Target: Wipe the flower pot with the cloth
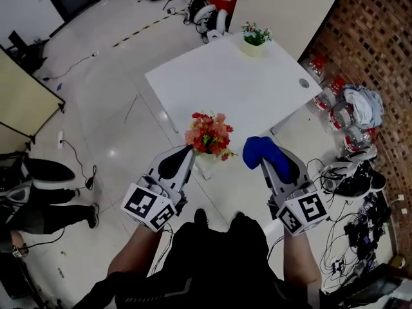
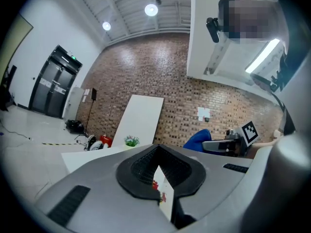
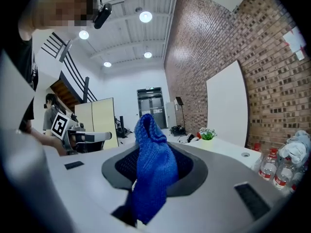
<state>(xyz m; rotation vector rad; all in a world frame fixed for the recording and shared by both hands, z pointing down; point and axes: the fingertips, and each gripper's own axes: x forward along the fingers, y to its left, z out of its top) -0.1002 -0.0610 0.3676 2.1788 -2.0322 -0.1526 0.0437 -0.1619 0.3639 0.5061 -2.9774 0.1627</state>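
Blue cloth (image 3: 153, 161) in right gripper (image 1: 264, 161); left gripper (image 2: 158, 177) clamps flower pot (image 1: 206, 162)

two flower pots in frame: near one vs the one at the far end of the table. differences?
The near pot carries red and orange blooms; the far pot shows mostly green leaves with a few small flowers. The near pot is clamped in the left gripper; the far pot stands untouched at the far corner of the table. Both are small and pale.

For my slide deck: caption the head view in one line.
The left hand-held gripper holds the pot, the right hand-held gripper the cloth, before a table.
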